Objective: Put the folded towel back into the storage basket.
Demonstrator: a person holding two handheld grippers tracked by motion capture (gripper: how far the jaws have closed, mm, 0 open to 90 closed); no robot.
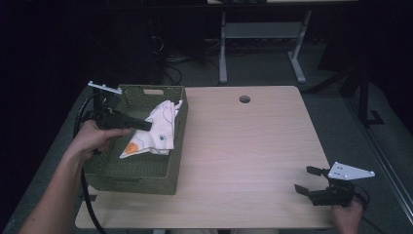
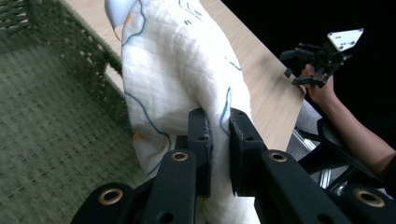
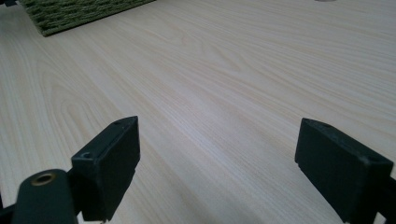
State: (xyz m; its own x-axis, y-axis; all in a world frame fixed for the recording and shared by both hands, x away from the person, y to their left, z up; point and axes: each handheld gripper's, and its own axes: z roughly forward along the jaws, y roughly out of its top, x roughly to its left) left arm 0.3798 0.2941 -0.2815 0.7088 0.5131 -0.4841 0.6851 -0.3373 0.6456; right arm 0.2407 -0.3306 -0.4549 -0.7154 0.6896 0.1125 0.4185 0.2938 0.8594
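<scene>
White cloth (image 2: 177,79), thin crinkled weave with blue line drawing and small orange patches, possibly a printed figure. Pinched in a fold by left gripper (image 2: 219,140), draped over right wall of green woven basket (image 1: 131,170). Right gripper (image 3: 217,163) wide apart, holding nothing, low over wooden table (image 3: 243,70).

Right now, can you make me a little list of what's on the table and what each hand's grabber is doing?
table: light wood table
basket: green woven basket at the table's left side
cloth: white cloth with blue lines and an orange spot, draped over the basket's right wall
left gripper: fingers pinched shut on the cloth
right gripper: fingers wide open, nothing between them, above bare wood near the table's right front corner
</scene>
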